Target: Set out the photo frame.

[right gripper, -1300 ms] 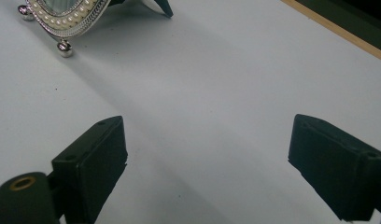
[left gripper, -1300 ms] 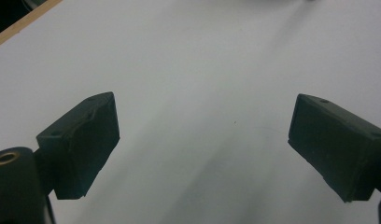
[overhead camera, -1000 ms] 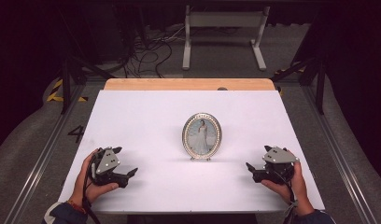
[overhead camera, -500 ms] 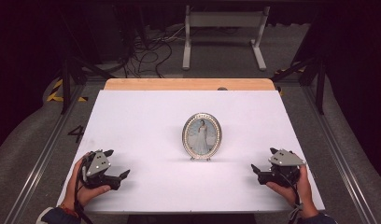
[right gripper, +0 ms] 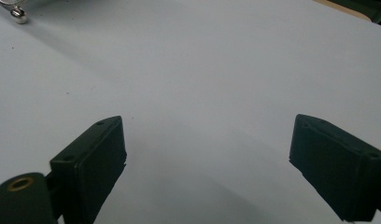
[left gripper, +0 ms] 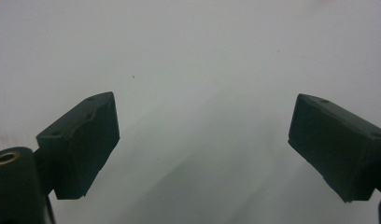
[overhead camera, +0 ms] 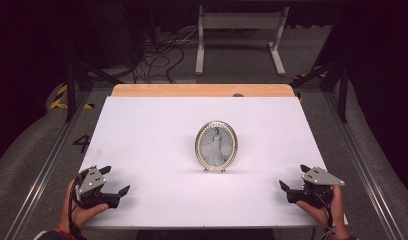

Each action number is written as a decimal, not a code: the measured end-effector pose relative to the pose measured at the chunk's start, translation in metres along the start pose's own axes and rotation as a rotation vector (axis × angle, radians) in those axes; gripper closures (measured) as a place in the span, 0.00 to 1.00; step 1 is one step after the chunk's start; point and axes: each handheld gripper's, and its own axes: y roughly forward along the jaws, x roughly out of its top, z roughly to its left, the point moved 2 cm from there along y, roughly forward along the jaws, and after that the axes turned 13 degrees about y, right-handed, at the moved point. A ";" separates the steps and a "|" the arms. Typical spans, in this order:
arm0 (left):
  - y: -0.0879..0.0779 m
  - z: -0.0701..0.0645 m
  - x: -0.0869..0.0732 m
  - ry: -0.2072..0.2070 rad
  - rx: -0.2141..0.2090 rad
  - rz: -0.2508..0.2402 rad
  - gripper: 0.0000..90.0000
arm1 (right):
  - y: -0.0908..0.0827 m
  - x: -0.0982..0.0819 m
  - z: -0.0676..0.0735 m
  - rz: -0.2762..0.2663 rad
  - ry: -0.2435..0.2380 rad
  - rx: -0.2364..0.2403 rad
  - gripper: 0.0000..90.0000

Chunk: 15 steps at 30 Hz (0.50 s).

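An oval silver picture frame (overhead camera: 216,146) holding a photo of a figure in a white dress stands upright in the middle of the white table (overhead camera: 157,130). My left gripper (overhead camera: 115,180) rests near the table's front left corner, jaws wide apart with nothing between them (left gripper: 203,140). Near the front right corner my right gripper (overhead camera: 294,178) is open too, also empty (right gripper: 207,161). Each is held by a hand well to the side of the frame. One small foot of the frame (right gripper: 18,16) shows at the top left of the right gripper view.
A wooden strip (overhead camera: 202,90) runs along the table's far edge. Beyond it lie cables (overhead camera: 157,50) and a white metal stand (overhead camera: 239,30) on the floor. Metal rails (overhead camera: 52,160) run along both sides of the table.
Both grippers have drawn back toward the front edge and outward toward the corners, still open. The picture frame has not moved.
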 end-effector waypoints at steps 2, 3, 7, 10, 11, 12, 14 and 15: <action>-0.003 0.000 -0.004 -0.020 -0.007 -0.009 0.10 | -0.001 -0.002 -0.002 0.001 0.005 -0.002 0.12; -0.003 0.000 -0.004 -0.020 -0.007 -0.009 0.10 | -0.001 -0.002 -0.002 0.001 0.005 -0.002 0.12; -0.005 0.002 -0.006 -0.046 -0.010 -0.030 0.10 | -0.001 -0.004 -0.004 -0.005 0.016 -0.001 0.12; -0.005 0.000 -0.004 -0.039 -0.007 -0.036 0.10 | -0.002 -0.003 -0.003 -0.015 0.015 0.003 0.12; -0.005 0.000 -0.003 -0.033 -0.005 -0.036 0.10 | -0.002 -0.003 -0.002 -0.017 0.011 0.001 0.12; -0.005 0.000 -0.003 -0.033 -0.007 -0.042 0.10 | -0.001 -0.003 -0.002 -0.017 0.008 0.001 0.12; -0.006 -0.001 -0.004 -0.034 -0.010 -0.043 0.10 | 0.000 -0.003 -0.001 -0.016 0.008 0.003 0.12; -0.006 0.000 -0.004 -0.030 -0.010 -0.046 0.10 | 0.000 -0.002 -0.001 -0.017 0.008 0.003 0.12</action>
